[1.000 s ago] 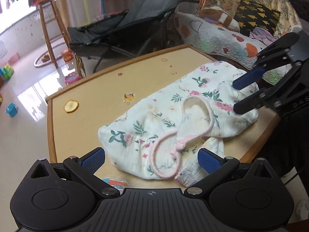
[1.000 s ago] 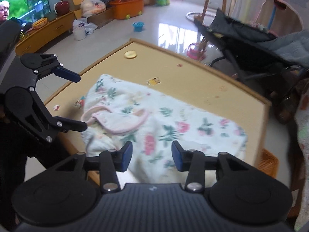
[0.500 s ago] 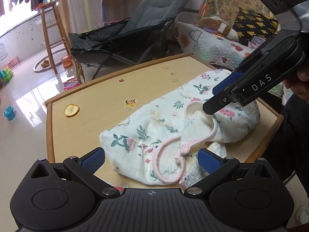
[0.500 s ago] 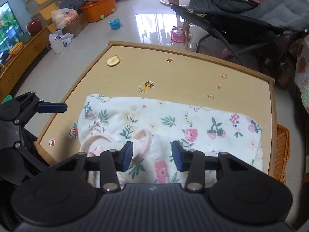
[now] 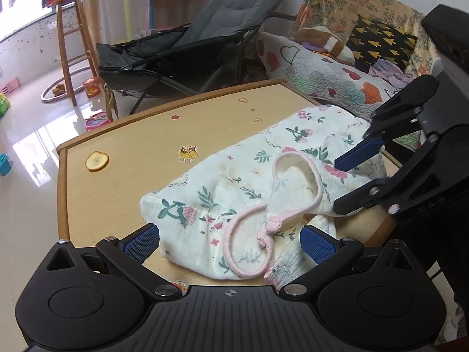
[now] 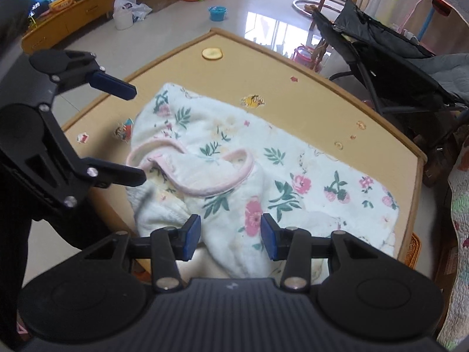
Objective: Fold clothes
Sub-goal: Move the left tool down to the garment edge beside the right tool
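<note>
With both the left gripper [image 5: 229,240] and right gripper [image 6: 231,236] released above a floral garment [image 6: 234,158], its overhanging edge risked sliding off the table [image 5: 123,152].

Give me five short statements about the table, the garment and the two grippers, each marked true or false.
1. The floral garment lies on the wooden table. True.
2. The left gripper is clamped shut on the pink trim. False: it is open.
3. The garment hangs from the stool. False: it lies on the table.
4. The right gripper is open. True.
5. The table is glass. False: wood.
</note>
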{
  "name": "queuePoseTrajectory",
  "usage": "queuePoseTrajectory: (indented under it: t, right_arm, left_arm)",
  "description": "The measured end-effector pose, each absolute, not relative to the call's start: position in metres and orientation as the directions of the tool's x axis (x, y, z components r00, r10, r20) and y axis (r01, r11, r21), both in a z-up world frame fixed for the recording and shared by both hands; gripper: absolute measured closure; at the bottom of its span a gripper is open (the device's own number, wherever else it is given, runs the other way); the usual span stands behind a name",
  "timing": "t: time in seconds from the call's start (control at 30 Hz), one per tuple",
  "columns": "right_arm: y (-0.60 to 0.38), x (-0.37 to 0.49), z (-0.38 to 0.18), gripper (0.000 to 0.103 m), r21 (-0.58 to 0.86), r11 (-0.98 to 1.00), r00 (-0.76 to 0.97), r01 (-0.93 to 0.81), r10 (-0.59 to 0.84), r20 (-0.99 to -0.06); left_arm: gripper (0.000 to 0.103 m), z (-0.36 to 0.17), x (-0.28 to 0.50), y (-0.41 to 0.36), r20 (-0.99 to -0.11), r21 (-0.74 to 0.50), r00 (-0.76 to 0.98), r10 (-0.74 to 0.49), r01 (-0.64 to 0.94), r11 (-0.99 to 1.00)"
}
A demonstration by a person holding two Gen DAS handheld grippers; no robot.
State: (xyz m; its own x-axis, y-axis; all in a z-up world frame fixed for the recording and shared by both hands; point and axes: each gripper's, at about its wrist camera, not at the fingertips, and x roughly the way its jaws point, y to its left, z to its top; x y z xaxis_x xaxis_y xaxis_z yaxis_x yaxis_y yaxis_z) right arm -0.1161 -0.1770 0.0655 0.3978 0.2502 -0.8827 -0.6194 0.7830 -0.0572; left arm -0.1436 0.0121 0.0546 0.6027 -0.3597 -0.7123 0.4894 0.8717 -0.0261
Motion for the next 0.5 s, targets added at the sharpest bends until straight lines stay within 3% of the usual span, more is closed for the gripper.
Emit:
queuePoseTrajectory:
  t: [0.1, 0.17, 0.2, 0.23, 0.5]
  right_arm:
    - [-0.172, -0.11, 0.056, 0.062, -0.073, 0.775, 0.385, -0.628, 0.228, -0.894]
    - [-0.171, -0.106, 0.05, 0.077, -0.07, 0.774, 0.368, -0.629, 0.217, -0.904]
    - [-0.173, -0.105, 0.049, 0.092, -0.064, 0.774, 0.364, -0.63, 0.221, -0.905]
    - [-0.174, -0.105, 0.048, 0.097, -0.06, 0.775, 0.363, -0.629, 0.224, -0.905]
    - [-0.204, -0.111, 0.075, 0.099, -0.066, 0.814, 0.439, -0.577, 0.242, -0.865]
  left_arm:
    - [0.0, 0.055, -0.144, 0.013, -0.706, -0.038, 0.6, -0.375, 0.497, 0.867]
    - [0.0, 0.055, -0.144, 0.013, -0.704, -0.043, 0.6, -0.379, 0.497, 0.866]
    - [0.0, 0.055, -0.143, 0.013, -0.704, -0.044, 0.6, -0.38, 0.497, 0.867]
    - [0.0, 0.055, -0.143, 0.013, -0.704, -0.043, 0.6, -0.379, 0.497, 0.867]
    - [0.0, 0.056, -0.141, 0.008, -0.696, -0.027, 0.602, -0.391, 0.523, 0.852]
